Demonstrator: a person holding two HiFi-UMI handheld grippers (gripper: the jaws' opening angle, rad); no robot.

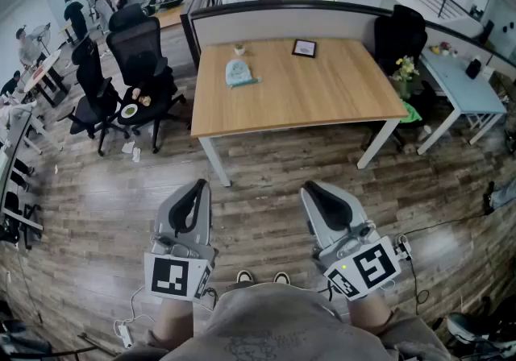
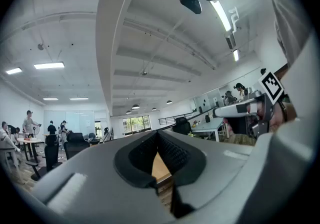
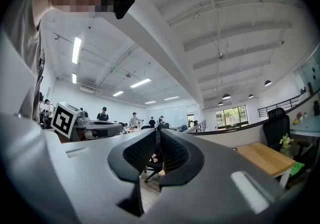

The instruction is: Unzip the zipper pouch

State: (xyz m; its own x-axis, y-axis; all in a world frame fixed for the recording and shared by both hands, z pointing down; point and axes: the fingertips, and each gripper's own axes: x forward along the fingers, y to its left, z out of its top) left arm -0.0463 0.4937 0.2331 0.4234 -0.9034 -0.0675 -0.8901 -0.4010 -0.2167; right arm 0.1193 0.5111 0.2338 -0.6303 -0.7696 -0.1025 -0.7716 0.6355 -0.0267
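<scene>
The zipper pouch [image 1: 239,73], pale blue, lies on the far left part of the wooden table [image 1: 322,93]. Both grippers are held low in front of the person's body, over the floor and well short of the table. My left gripper [image 1: 196,188] points at the table's left leg with its jaws shut and empty. My right gripper [image 1: 313,189] is level with it and looks shut too, with nothing between the pads. In the left gripper view [image 2: 158,135] and the right gripper view [image 3: 159,134] the jaws tilt upward toward the ceiling, and the pouch is hidden.
A small framed picture [image 1: 304,47] and a little cup [image 1: 239,49] stand at the table's far edge by a low partition [image 1: 282,17]. Black office chairs [image 1: 137,53] stand left of the table, another chair [image 1: 399,33] and a pale desk [image 1: 463,85] at the right. People stand in the far left background.
</scene>
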